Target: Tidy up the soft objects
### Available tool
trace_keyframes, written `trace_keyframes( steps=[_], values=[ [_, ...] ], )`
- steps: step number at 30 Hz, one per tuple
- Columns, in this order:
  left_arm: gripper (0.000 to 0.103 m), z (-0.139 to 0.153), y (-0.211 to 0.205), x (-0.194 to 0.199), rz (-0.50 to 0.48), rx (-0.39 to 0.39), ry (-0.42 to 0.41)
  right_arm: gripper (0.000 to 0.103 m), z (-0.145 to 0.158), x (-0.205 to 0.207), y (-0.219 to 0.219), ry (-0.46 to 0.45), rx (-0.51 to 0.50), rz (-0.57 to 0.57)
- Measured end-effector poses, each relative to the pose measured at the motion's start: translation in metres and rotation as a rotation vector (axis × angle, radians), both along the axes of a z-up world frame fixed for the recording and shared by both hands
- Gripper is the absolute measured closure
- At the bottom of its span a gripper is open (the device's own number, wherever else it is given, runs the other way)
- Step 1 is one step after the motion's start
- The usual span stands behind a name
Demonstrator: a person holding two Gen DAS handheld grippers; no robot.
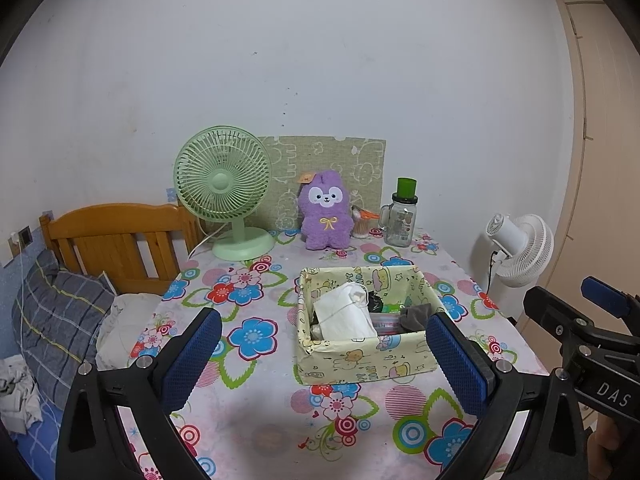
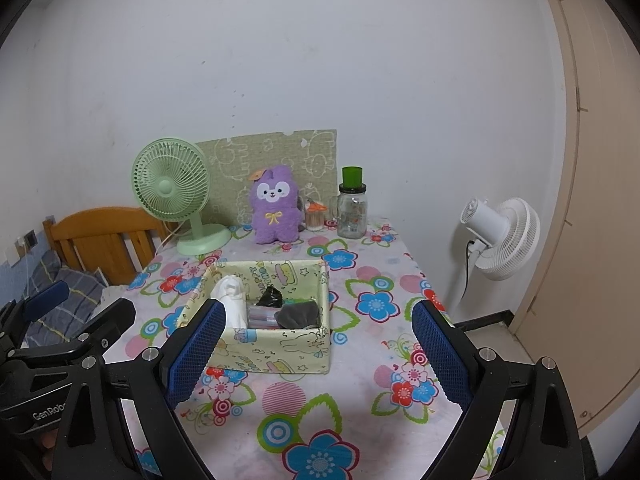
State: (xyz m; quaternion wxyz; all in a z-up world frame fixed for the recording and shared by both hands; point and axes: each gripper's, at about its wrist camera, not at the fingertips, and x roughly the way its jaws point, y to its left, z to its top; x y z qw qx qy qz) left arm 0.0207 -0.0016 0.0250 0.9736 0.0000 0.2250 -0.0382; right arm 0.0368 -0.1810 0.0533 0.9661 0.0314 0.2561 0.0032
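A pale yellow cartoon-print fabric box (image 1: 360, 362) (image 2: 280, 354) sits mid-table, holding a white cloth (image 1: 346, 314) (image 2: 234, 300), a grey soft item (image 1: 416, 316) (image 2: 298, 314), a black item (image 2: 270, 296) and a pink packet. A purple plush bunny (image 1: 325, 212) (image 2: 276, 206) stands upright at the table's back. My left gripper (image 1: 324, 344) is open and empty, in front of the box. My right gripper (image 2: 318, 338) is open and empty, also before the box. Each gripper shows at the edge of the other's view.
A green desk fan (image 1: 224, 196) (image 2: 176, 196), a glass jar with green lid (image 1: 400, 216) (image 2: 352, 204), a small cup (image 2: 315, 216) and a green mat (image 1: 336, 168) line the back. A white floor fan (image 2: 500, 236) stands right. A bed with wooden headboard (image 1: 116, 236) lies left.
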Motion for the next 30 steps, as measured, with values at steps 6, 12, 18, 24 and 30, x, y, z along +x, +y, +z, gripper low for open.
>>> trace_keyframes(
  steps=[6, 12, 18, 24, 30],
  values=[
    [0.0, -0.0008, -0.0017, -0.0003, -0.002, 0.004, -0.007, 0.007, 0.0002, 0.0008, -0.0006, 0.001, 0.003, -0.005],
    [0.0, -0.001, -0.0014, 0.0, -0.003, -0.001, -0.007, 0.007, 0.0, -0.0002, -0.0004, 0.001, 0.001, -0.004],
    [0.0, -0.0009, -0.001, 0.0003, -0.002, -0.001, -0.007, 0.007, 0.0002, 0.0004, -0.0005, 0.002, 0.003, 0.0],
    [0.0, -0.0009, -0.0009, 0.0002, -0.002, -0.002, -0.007, 0.007, -0.0001, 0.0002, -0.0003, 0.001, 0.002, -0.001],
    [0.0, -0.0003, -0.0002, -0.0001, 0.001, -0.002, -0.011, 0.007, -0.0001, 0.0003, -0.0003, -0.002, 0.002, 0.0]
  ],
)
